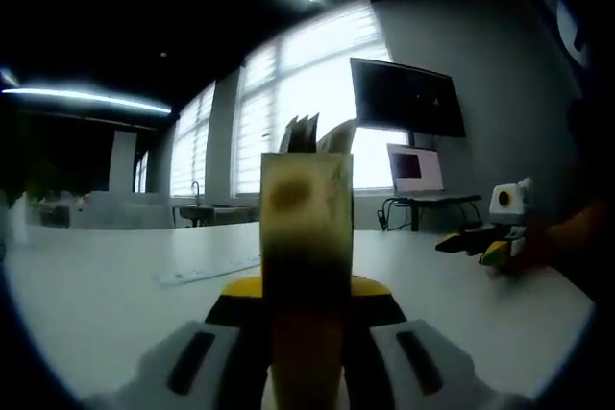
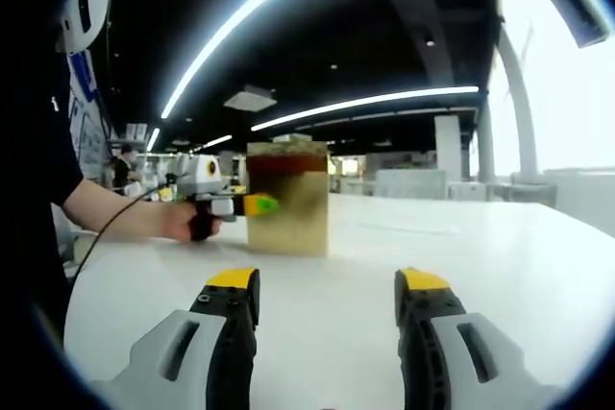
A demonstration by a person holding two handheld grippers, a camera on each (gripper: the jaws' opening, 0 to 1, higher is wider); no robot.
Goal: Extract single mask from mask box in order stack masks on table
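With our left gripper (image 1: 306,333) clamped on the light mask box (image 2: 286,197) and the right gripper (image 2: 327,309) wide, we'd pinch one soft, floppy mask (image 1: 315,133) by its upstanding edge.

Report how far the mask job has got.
Done: the left gripper is shut on the mask box, steadying it upright on the table. In hand: the right gripper is open, short of the box. Left: no mask lies on the table that I can see; pulling and stacking remain.
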